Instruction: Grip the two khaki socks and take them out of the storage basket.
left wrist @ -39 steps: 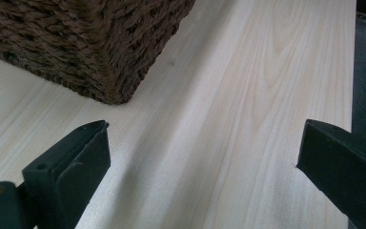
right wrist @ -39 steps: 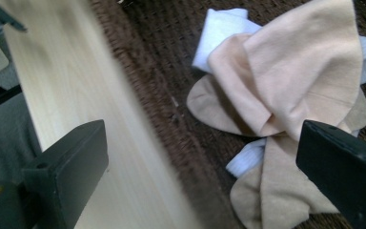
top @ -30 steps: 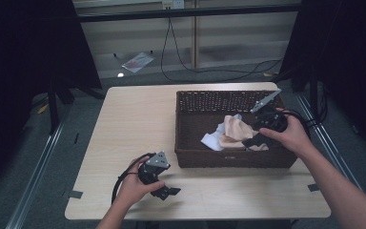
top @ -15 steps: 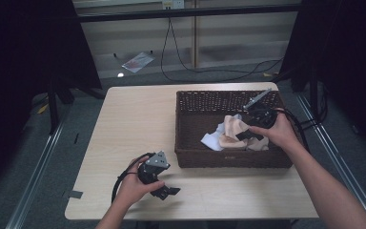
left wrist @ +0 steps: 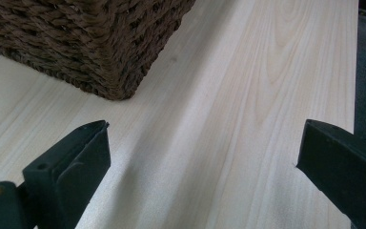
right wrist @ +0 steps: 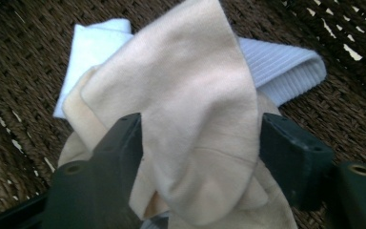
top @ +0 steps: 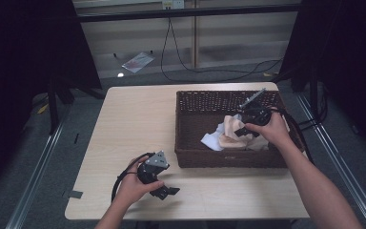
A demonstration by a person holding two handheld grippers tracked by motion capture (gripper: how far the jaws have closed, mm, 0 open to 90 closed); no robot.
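With my right fingers [right wrist: 200,148] straddling the beige cloth [right wrist: 190,109] in the basket [top: 228,157], not yet clamped, closing may snag layers beneath; left fingers [left wrist: 200,157] idle open on the worktop [top: 138,119].

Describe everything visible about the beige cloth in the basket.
The beige cloth is soft, plain knit-looking fabric, crumpled and folded into a peak. It lies in the brown woven basket on top of a white ribbed cloth. The right gripper straddles it, one black jaw against each side of the fold; a full clamp isn't clear.
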